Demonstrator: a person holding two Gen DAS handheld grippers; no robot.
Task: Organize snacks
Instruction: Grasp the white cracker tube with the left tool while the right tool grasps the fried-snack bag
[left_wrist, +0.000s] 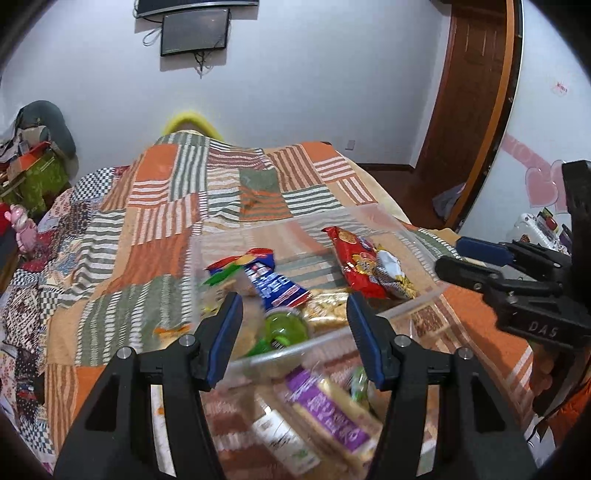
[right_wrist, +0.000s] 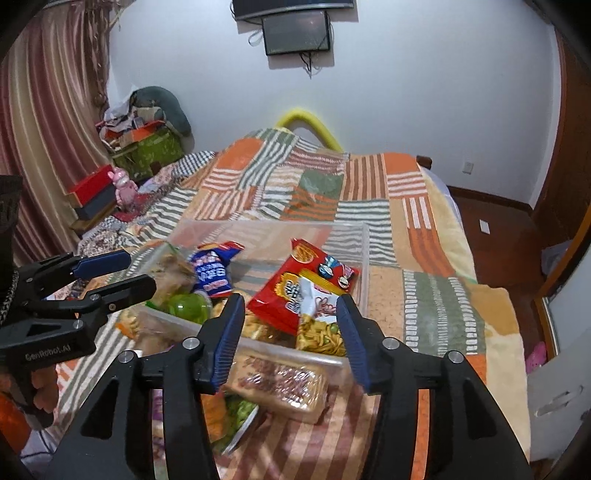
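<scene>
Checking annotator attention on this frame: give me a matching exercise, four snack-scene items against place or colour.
Items:
1. red snack bag
2. blue snack bag
3. green round container
4. purple-labelled pack

Descriptions:
A. lies outside the clear bin, on the bedspread near the camera
B. in the bin, on its right side
C. in the bin at its near wall, round and translucent
D. in the bin, left of the red one, white lettering

Pairs: 1-B, 2-D, 3-C, 4-A
</scene>
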